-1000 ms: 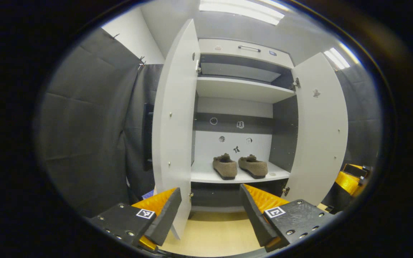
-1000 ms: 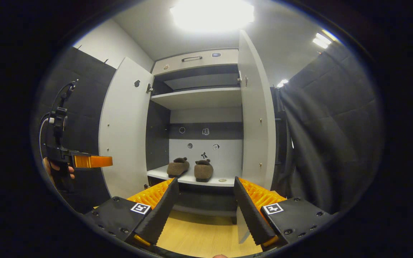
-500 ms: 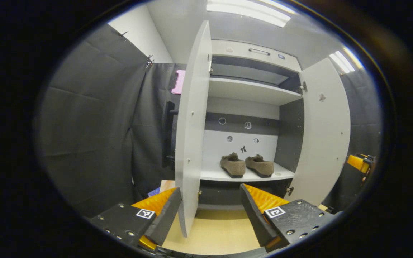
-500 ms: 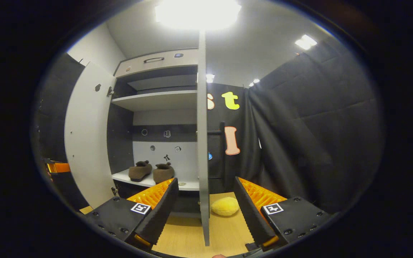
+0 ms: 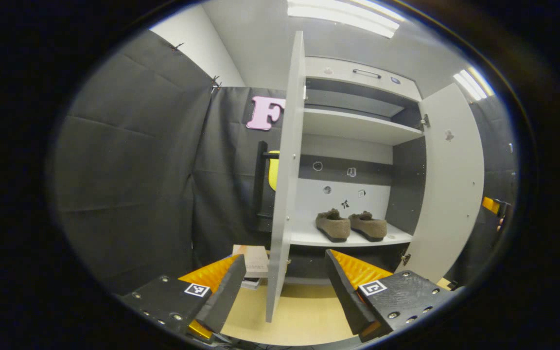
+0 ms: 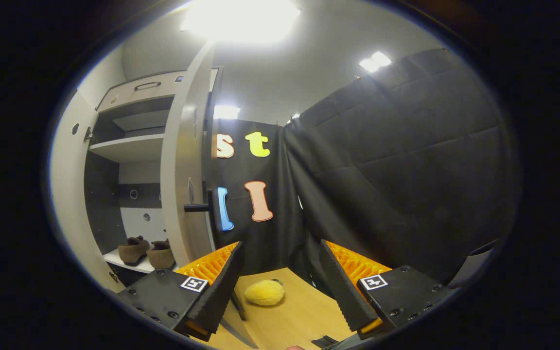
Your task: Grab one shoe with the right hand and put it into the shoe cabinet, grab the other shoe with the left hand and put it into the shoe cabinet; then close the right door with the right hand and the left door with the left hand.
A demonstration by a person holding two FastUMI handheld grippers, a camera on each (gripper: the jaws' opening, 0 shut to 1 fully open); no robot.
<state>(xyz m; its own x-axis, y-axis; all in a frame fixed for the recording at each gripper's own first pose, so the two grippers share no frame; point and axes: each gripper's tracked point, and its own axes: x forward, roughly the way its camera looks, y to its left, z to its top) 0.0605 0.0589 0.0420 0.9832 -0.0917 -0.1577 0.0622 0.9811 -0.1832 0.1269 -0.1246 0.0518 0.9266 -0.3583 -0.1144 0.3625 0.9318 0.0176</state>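
Two brown furry shoes [image 5: 351,226] stand side by side on the lower shelf [image 5: 309,239] of the white shoe cabinet, also seen as shoes [image 6: 146,251] in the right gripper view. Both doors stand open. The left door [image 5: 285,175] shows edge-on just ahead of my left gripper [image 5: 285,287], which is open and holds nothing. The right door [image 5: 452,184] swings out at the far right there. In the right gripper view the right door [image 6: 185,160] with its dark handle [image 6: 202,207] stands left of my right gripper [image 6: 280,287], open and empty.
A yellow plush lump [image 6: 264,292] lies on the wooden floor [image 6: 289,316] beside the right door. A stack of papers or books [image 5: 255,262] lies on the floor behind the left door. Black cloth walls close in on both sides. An upper shelf [image 5: 358,127] is bare.
Both grippers have swung outward: the left one leftward until the left door shows edge-on, the right one rightward past the right door's edge, so its outer face and handle now show.
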